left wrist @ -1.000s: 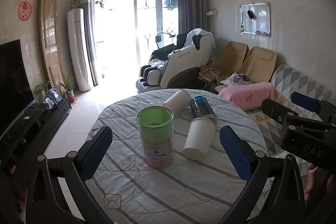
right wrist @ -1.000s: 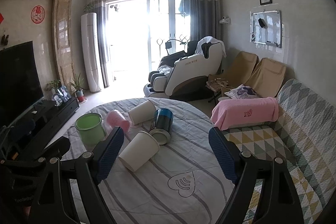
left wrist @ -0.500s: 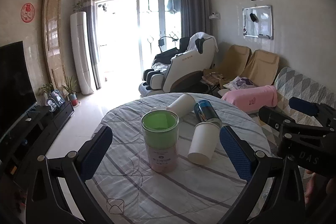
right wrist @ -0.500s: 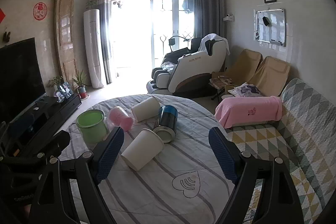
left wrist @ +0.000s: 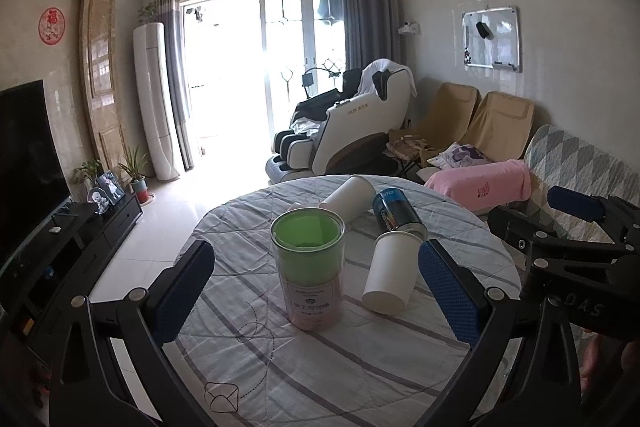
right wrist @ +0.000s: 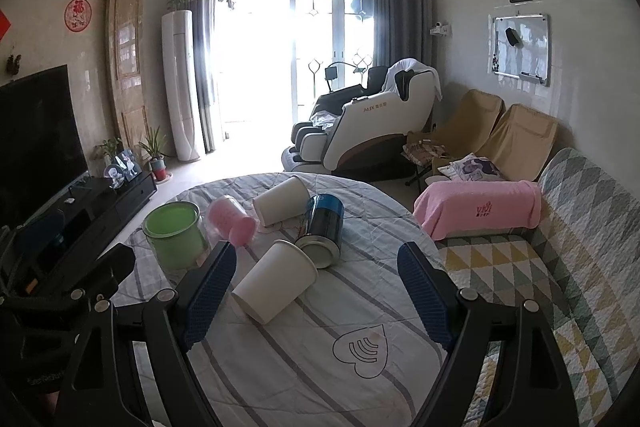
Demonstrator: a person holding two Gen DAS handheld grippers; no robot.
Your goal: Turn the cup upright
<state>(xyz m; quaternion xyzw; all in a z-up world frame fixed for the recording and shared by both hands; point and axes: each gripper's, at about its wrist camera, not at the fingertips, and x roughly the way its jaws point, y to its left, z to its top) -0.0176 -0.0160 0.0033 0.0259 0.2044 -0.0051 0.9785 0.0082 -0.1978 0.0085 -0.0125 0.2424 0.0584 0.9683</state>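
Round counter (left wrist: 304, 379) (right wrist: 288, 367) with a striped grey-white cloth, living room behind: massage chair (left wrist: 352, 123) past the counter's far edge by the bright balcony door, TV (left wrist: 28, 155) left of the counter, sofa with a pink towel (left wrist: 484, 183) to its right.

Landmark: green-lidded clear canister (left wrist: 308, 275) (right wrist: 174, 233), upright. Just right of the canister, near white paper cup (left wrist: 394, 273) (right wrist: 276, 281) on its side, base toward the cameras. Blue metal can (left wrist: 396, 215) (right wrist: 324, 229) tipped over, touching that cup's far end. Second white paper cup (left wrist: 350, 197) (right wrist: 282, 205) on its side behind the canister. Pink cup (right wrist: 232, 223) lying just right of the canister in the right wrist view.

Left hand-held gripper (left wrist: 316, 291) spread wide, canister and near cup between its blue pads, touching neither. Right hand-held gripper (right wrist: 316, 303) spread wide too, near cup between its pads, no contact; both held level above the counter.
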